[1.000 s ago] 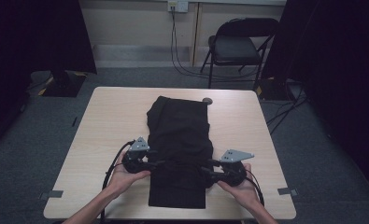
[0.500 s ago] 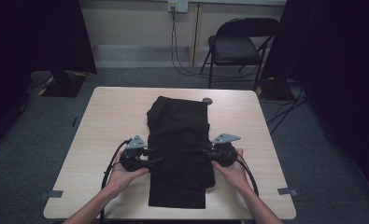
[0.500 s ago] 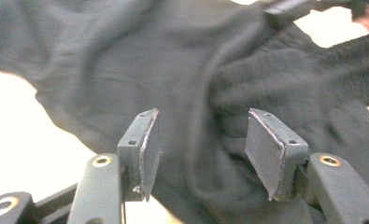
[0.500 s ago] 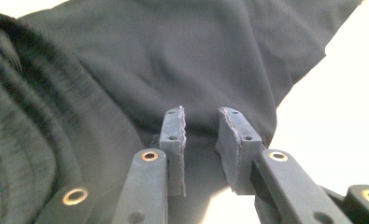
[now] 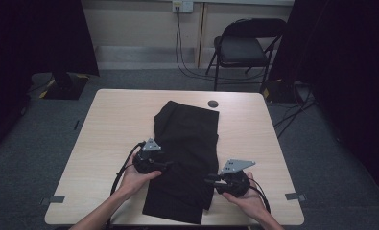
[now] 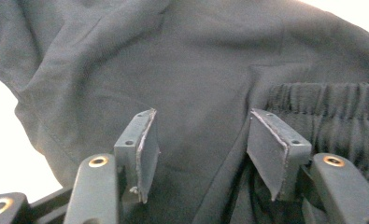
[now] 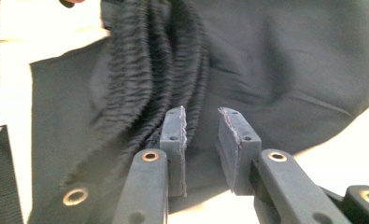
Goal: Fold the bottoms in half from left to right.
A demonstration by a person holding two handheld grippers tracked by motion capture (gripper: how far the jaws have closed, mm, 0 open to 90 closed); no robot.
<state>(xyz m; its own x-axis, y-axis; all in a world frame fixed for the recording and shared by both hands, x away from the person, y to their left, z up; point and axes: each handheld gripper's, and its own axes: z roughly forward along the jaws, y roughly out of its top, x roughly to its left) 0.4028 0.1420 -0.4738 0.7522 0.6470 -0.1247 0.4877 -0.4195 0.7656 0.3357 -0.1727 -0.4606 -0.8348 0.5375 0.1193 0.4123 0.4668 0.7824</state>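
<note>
The right gripper (image 7: pixel 201 126) is hovering over the black garment (image 7: pixel 275 60), fingers (image 7: pixel 175 135) sitting close together after closing in, a narrow gap left, nothing pinched between them. The ribbed elastic waistband (image 7: pixel 149 70) is bunching up just beyond, with pale tabletop (image 7: pixel 46 37) peeking alongside.

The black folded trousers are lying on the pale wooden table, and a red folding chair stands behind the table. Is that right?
Not quite: the folding chair is black, not red, as the high view shows. The rest holds: the black folded trousers lie on the pale wooden table, and the chair stands behind it.
</note>
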